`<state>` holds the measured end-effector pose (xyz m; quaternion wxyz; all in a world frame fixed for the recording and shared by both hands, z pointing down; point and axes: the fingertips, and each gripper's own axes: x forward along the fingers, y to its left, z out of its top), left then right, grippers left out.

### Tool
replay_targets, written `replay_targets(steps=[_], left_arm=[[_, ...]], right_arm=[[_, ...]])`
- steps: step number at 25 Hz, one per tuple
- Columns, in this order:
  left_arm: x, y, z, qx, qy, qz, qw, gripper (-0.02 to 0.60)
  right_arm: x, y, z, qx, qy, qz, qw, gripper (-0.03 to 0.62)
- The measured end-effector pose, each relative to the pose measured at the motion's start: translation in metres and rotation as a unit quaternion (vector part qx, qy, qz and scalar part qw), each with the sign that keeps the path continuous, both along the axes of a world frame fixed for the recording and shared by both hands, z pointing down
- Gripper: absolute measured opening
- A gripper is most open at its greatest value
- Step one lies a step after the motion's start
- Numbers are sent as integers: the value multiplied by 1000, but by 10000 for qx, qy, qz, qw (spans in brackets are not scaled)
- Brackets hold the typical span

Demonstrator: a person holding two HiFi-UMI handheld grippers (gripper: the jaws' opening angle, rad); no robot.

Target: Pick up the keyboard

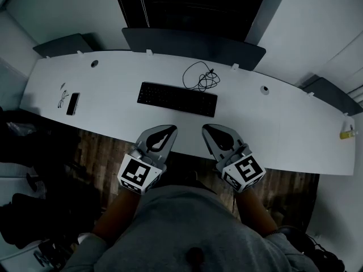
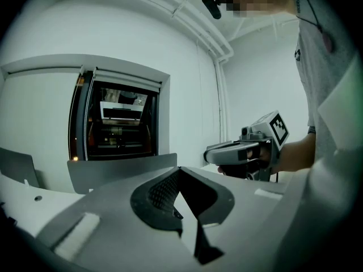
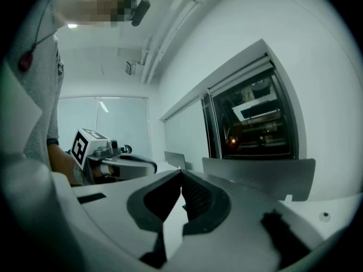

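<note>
The black keyboard [image 1: 177,99] lies flat in the middle of the white curved desk [image 1: 113,109]; its cable [image 1: 200,78] coils just behind it. My left gripper [image 1: 170,128] and right gripper [image 1: 207,127] hover side by side over the desk's near edge, a short way in front of the keyboard and apart from it. Both have their jaws shut with nothing between them. In the left gripper view my left gripper [image 2: 179,169] points level and the right gripper [image 2: 241,152] shows to its right. In the right gripper view the left gripper [image 3: 116,162] shows beside my right gripper [image 3: 181,172]. Neither gripper view shows the keyboard.
A dark phone [image 1: 72,103] and a pair of glasses [image 1: 62,98] lie at the desk's left end, and a small yellow object [image 1: 347,133] sits at its far right. Grey divider panels [image 1: 193,44] stand behind the desk. Wooden floor [image 1: 99,152] shows below the near edge.
</note>
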<state>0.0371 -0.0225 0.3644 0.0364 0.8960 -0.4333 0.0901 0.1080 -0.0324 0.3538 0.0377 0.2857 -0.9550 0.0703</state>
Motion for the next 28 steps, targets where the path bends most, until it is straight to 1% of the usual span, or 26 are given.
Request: replay_targets(steps=[4,9,18,23,28], left_arm=[[-5,-5,6,-84,-33,-39,10000,8],[-12,-20,14,-143,37,-57,9999,8],[-31,-73,21,-184,123,164,9996,8],[-49,-107,29,-274,133,295,9991,8],[-73,-142,47,-488,193,391,9979,8]], right_arm=[[0,-9,5,-63,-26,13,10000,9],[-8,-20,10,-85,69,-3,9999,9],[-21,-64,23,-208,311,256,9990,9],[-34,-97,38,-497,401,399,9972,9],[-49,-128,66,-767,603,566,9936,9]])
